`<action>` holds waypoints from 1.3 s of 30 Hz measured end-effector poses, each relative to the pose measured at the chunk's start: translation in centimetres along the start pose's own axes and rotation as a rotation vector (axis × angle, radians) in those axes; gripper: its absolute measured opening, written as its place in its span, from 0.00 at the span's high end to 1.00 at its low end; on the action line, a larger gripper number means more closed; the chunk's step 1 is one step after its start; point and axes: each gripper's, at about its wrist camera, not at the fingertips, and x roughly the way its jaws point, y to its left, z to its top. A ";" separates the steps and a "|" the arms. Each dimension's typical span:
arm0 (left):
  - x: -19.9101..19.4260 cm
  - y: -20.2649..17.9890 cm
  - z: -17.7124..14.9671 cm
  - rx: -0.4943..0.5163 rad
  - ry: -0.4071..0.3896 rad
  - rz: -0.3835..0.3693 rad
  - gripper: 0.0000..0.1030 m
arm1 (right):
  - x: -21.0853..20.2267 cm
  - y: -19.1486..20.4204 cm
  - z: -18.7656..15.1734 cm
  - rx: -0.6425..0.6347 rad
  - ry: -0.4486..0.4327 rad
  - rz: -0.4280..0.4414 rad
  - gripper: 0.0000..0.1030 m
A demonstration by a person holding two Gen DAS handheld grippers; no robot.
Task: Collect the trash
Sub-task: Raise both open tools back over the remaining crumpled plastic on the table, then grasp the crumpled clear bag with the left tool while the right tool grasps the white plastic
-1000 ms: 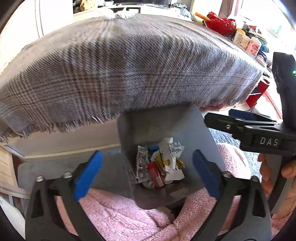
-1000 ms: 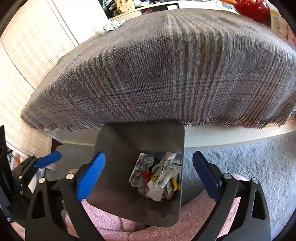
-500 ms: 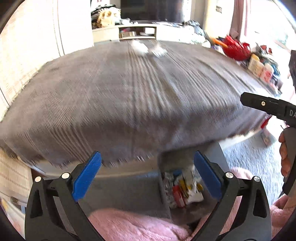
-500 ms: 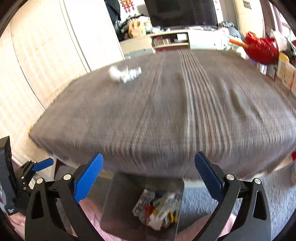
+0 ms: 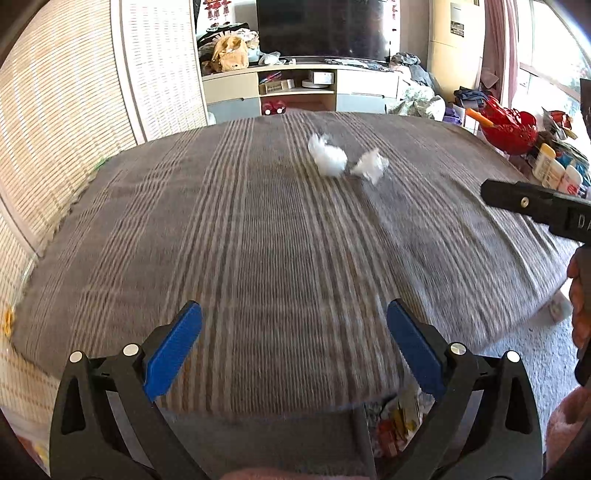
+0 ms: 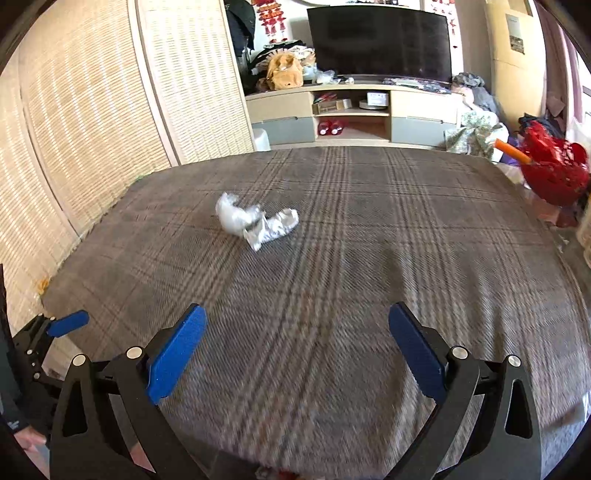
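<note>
Both grippers have risen from the bin to table height. Left gripper (image 5: 293,345) and right gripper (image 6: 297,349) gape, jaws empty, over woven plaid cloth (image 6: 369,258). Two crumpled white wrappers (image 6: 255,221) lie mid-table. Bin (image 5: 391,424) below holds mixed packets.

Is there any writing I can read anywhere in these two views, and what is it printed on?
"DA": white letters, cut off by the frame edge, on the black body of the right gripper seen from the left wrist view.
Paper notice on the far wall: print too small to read.
Bottles beside the table: labels too blurred to read.
Red hangings by the television: no legible characters.
Nothing else readable.
</note>
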 end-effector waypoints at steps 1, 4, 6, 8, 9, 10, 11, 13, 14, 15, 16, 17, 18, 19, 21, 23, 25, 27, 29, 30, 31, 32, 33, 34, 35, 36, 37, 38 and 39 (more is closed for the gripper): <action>0.2 0.0 0.4 0.002 -0.002 0.000 0.08 | 0.3 0.1 0.2 0.001 0.003 0.000 0.03; 1.5 0.1 2.0 0.010 0.000 -0.010 0.08 | 1.8 0.3 1.2 0.002 0.017 0.008 0.03; 2.4 0.1 2.8 0.007 0.006 -0.024 0.08 | 2.7 0.4 1.9 0.009 0.026 0.013 0.03; 3.6 0.4 3.9 -0.009 0.019 -0.037 0.08 | 3.7 0.3 2.8 0.021 0.037 0.026 0.03; 4.2 0.5 4.5 -0.013 0.024 -0.042 0.08 | 4.2 0.3 3.2 0.028 0.042 0.034 0.03; 4.7 0.6 4.9 -0.015 0.027 -0.044 0.08 | 4.9 0.3 3.8 0.034 0.049 0.047 0.03; 5.1 0.7 5.4 -0.017 0.029 -0.046 0.08 | 5.5 0.3 4.2 0.035 0.053 0.057 0.04; 6.1 0.8 6.4 -0.020 0.036 -0.053 0.08 | 7.0 0.5 5.3 0.033 0.065 0.075 0.05; 6.6 0.8 6.9 -0.021 0.040 -0.054 0.08 | 7.5 0.6 5.6 0.032 0.072 0.077 0.11; 6.8 0.8 7.0 -0.021 0.042 -0.055 0.08 | 8.4 0.8 6.0 0.026 0.089 0.081 0.16; 7.2 0.7 7.4 -0.019 0.043 -0.057 0.08 | 9.1 1.0 6.2 0.022 0.101 0.084 0.19; 7.6 0.7 7.6 -0.014 0.045 -0.059 0.08 | 9.8 1.2 6.4 0.017 0.117 0.083 0.27; 7.9 0.6 7.9 -0.008 0.047 -0.060 0.08 | 10.7 1.5 6.5 0.008 0.136 0.078 0.33; 8.2 0.5 8.1 -0.002 0.049 -0.060 0.08 | 11.2 1.6 6.5 0.002 0.146 0.076 0.36; 8.7 0.5 8.5 0.009 0.051 -0.061 0.08 | 12.1 1.8 6.6 -0.002 0.160 0.077 0.42; 9.2 0.5 9.0 0.017 0.052 -0.061 0.08 | 12.9 1.9 6.8 -0.007 0.168 0.070 0.45; 9.7 0.5 9.4 0.019 0.052 -0.063 0.08 | 13.9 2.0 6.9 -0.009 0.183 0.064 0.50; 10.0 0.5 9.6 0.020 0.052 -0.069 0.08 | 14.6 2.2 6.7 -0.010 0.191 0.058 0.58; 10.4 0.3 9.7 0.026 0.054 -0.075 0.08 | 14.5 2.1 6.7 -0.016 0.177 0.058 0.67; 10.8 0.2 9.8 0.029 0.056 -0.077 0.08 | 14.4 1.9 6.8 -0.016 0.169 0.055 0.79; 11.0 0.1 9.9 0.031 0.058 -0.078 0.08 | 14.3 1.6 6.9 -0.014 0.164 0.052 0.84; 11.3 -0.1 10.0 0.031 0.060 -0.080 0.08 | 14.2 1.3 6.9 -0.011 0.160 0.057 0.85; 11.5 -0.2 10.1 0.031 0.060 -0.082 0.08 | 14.1 0.9 7.0 -0.012 0.156 0.052 0.90; 11.8 -0.3 10.3 0.030 0.062 -0.086 0.08 | 14.0 0.4 7.1 -0.017 0.150 0.036 0.92; 12.2 -0.4 10.6 0.031 0.062 -0.091 0.08 | 14.1 0.0 7.3 -0.018 0.146 0.027 0.92; 12.4 -0.6 10.8 0.032 0.063 -0.093 0.08 | 13.9 -0.6 7.3 -0.015 0.140 0.016 0.92; 12.8 -0.8 11.1 0.035 0.062 -0.097 0.08 | 13.8 -1.2 7.4 -0.011 0.136 0.010 0.92; 13.1 -1.0 11.4 0.038 0.061 -0.098 0.08 | 13.8 -1.6 7.5 -0.008 0.132 0.003 0.92; 13.3 -1.2 11.6 0.039 0.061 -0.098 0.08 | 13.6 -2.3 7.6 -0.003 0.124 -0.010 0.92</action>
